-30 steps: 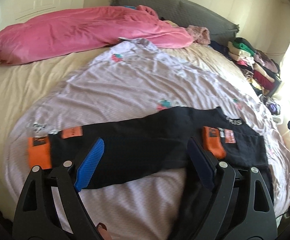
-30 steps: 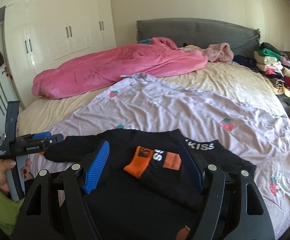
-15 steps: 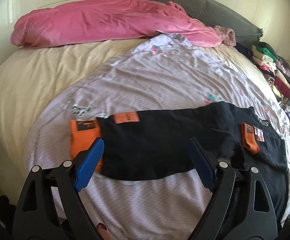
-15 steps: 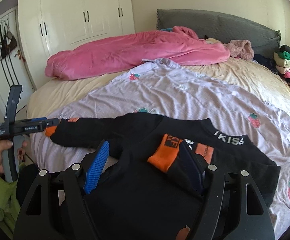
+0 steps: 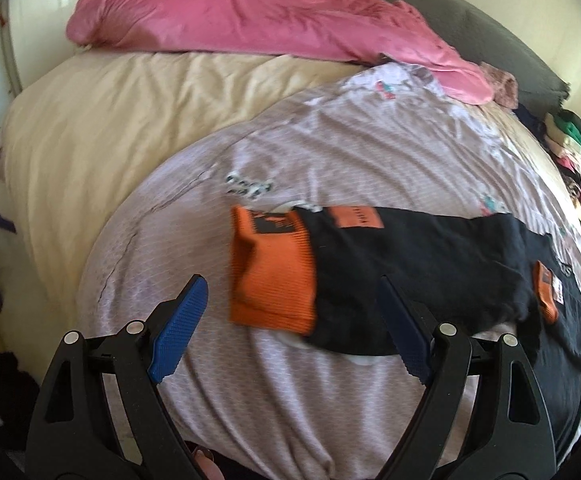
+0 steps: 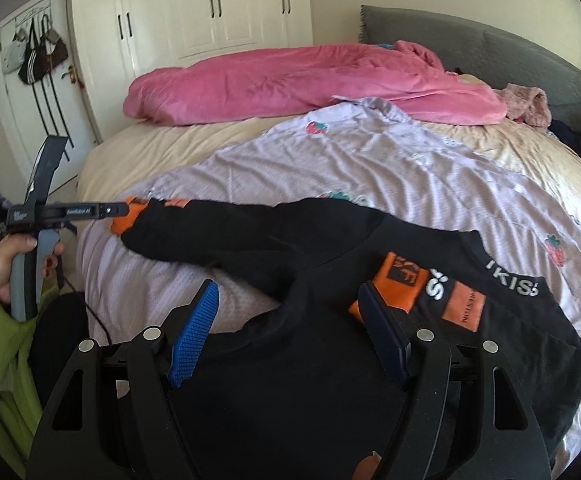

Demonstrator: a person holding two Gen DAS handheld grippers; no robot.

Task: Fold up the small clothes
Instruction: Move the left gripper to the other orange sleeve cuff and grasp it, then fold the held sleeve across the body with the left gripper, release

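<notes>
Black top (image 6: pixel 298 380) lies flat on lilac sheet (image 5: pixel 330 152), one sleeve (image 5: pixel 410 272) stretched sideways for folding. My left tongs (image 5: pixel 286 332) spread apart, lining up on orange cuff (image 5: pixel 270 276). My right tongs (image 6: pixel 290 336) apart over torso, gripping nothing.

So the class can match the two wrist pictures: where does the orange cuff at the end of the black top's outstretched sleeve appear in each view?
Left wrist: the orange cuff sits centre frame, just ahead of the open left gripper.
Right wrist: the cuff is far left, at mid height.
Shared landmark: the pink blanket.
</notes>
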